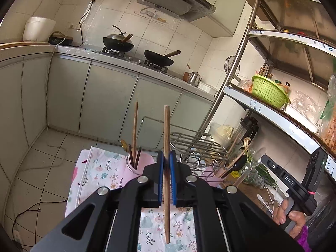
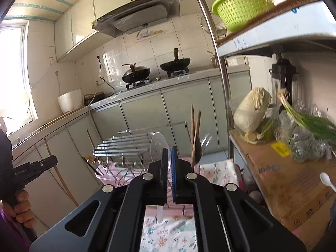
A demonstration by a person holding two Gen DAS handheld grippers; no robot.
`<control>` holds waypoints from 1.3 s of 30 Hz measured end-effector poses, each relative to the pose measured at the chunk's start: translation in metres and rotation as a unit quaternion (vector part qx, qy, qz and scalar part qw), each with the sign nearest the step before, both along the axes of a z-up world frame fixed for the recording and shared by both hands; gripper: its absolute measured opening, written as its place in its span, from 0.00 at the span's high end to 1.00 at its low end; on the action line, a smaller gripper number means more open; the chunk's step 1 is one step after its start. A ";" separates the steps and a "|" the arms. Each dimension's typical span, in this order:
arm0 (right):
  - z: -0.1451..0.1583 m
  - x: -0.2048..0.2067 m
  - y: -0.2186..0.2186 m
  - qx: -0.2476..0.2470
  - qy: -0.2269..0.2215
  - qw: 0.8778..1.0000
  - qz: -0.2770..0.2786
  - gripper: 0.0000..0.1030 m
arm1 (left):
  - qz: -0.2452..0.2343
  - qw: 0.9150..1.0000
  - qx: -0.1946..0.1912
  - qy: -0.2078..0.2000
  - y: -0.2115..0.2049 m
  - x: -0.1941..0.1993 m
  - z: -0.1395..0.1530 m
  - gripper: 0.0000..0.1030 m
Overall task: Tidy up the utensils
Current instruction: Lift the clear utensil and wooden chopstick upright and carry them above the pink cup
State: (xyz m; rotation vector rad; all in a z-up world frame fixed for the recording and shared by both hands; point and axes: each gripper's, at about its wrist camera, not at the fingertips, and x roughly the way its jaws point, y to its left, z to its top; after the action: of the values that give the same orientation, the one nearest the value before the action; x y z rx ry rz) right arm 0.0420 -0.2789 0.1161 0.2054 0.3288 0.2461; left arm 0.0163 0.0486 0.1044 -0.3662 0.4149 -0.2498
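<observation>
Left claw (image 1: 167, 157) clamped on a wooden chopstick (image 1: 166, 130), upright at frame centre, above the floral cloth (image 1: 100, 168). Right claw (image 2: 169, 154) pinching a clear plastic spoon (image 2: 158, 145), bowl up, centre frame, before the wire rack (image 2: 124, 145). Pink cup (image 1: 134, 168) with utensils lower centre.

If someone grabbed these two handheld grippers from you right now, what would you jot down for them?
Left gripper: shut on wooden chopsticks, held upright.
Right gripper: shut on a clear plastic spoon.
Pink cup holds a few chopsticks; a second cup holds chopsticks and a dark spoon. Wire rack sits between them on the floral cloth.
Done: some utensils sorted.
Left: drop both held pieces into cups; a white spoon lies on the shelf.
</observation>
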 end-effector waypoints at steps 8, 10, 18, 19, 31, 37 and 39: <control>0.038 0.022 0.003 -0.028 -0.050 0.998 -0.022 0.97 | 0.006 1.000 -0.004 0.002 0.001 0.009 0.005 0.95; 0.046 0.027 0.003 -0.034 -0.060 0.997 -0.028 0.97 | 0.010 1.000 -0.007 -0.001 0.003 0.013 0.008 0.95; 0.036 0.048 0.005 -0.050 -0.052 0.997 -0.038 0.97 | 0.012 1.000 0.002 -0.017 -0.002 0.027 0.025 0.95; 0.031 0.050 0.005 -0.051 -0.047 0.997 -0.037 0.97 | 0.014 1.000 0.004 -0.020 -0.002 0.027 0.027 0.95; 0.004 0.057 0.002 -0.043 -0.019 0.999 -0.026 0.97 | 0.078 0.993 0.018 -0.082 0.007 0.035 0.073 0.95; -0.004 0.059 0.001 -0.039 -0.008 0.999 -0.024 0.97 | 0.123 0.983 0.069 -0.121 -0.004 0.046 0.079 0.95; -0.006 0.059 0.001 -0.039 -0.006 0.999 -0.025 0.97 | 0.130 0.980 0.082 -0.123 -0.009 0.053 0.075 0.95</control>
State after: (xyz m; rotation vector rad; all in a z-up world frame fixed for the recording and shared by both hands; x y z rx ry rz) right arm 0.1009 -0.2779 0.1100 0.1343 0.3196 0.1855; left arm 0.0691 0.0393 0.1794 -0.2196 0.1399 -0.0045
